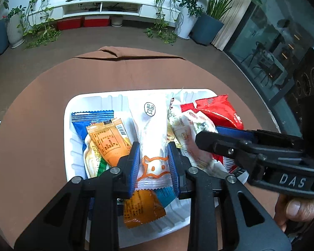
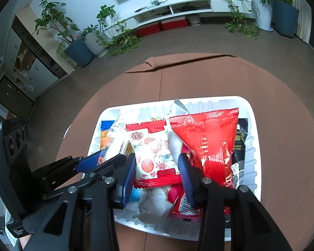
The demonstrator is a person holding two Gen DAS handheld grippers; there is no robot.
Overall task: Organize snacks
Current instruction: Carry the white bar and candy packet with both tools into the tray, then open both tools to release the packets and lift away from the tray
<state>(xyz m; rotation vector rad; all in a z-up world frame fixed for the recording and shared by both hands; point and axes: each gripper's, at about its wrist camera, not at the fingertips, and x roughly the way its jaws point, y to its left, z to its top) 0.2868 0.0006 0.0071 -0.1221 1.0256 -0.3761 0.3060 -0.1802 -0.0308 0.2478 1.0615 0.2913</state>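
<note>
Left gripper [image 1: 153, 163] pinches white packet [image 1: 151, 138] over tray [image 1: 69, 113]; right gripper [image 2: 157, 171] straddles floral packet [image 2: 152, 152], contact unclear; I'd lift slowly, clearing neighbouring wrappers.

Assorted snack packets [image 1: 150, 138] — white, orange, blue, red — heaped in a white ribbed tray [image 1: 67, 113].

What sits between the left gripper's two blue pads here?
Left wrist view: the white packet with the orange cat drawing lies between the left gripper pads, over the white tray.
</note>
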